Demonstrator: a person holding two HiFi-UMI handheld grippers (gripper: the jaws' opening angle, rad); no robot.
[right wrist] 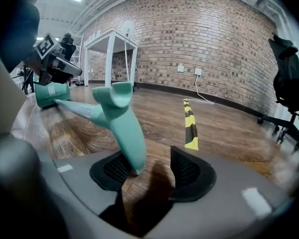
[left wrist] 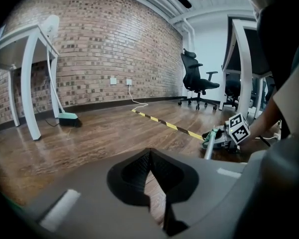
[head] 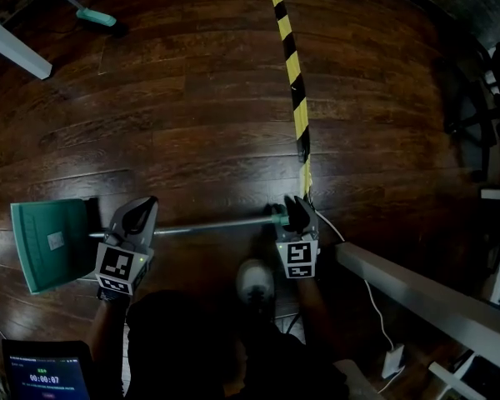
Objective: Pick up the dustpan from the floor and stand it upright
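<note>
Lying flat on the floor, the dustpan stretches across in front of you. Its green pan is at the left, and its metal handle runs right to a green grip.

Your left gripper is low over the handle, just right of the pan. In the left gripper view its fingers meet at the tips, leaving only a thin wedge of floor showing behind them. Nothing sits between them, and the handle passes off to the right of the jaws.

Your right gripper is at the handle's far right end. Its fingers stand wide, and the grip comes down between them. The grip lies against the left pad, while the right pad stands clear of it with bare floor in the gap. The dustpan is not clamped.

Yellow-and-black tape runs away from you, starting just beyond the right gripper. A broom with a green head rests at the far left. Your shoe is on the near side of the handle, between the two grippers. A tablet showing a timer sits at the near left, and a white cable trails along the floor at the near right. In the left gripper view a black chair stands on the far side of the tape, beside a brick wall.
</note>
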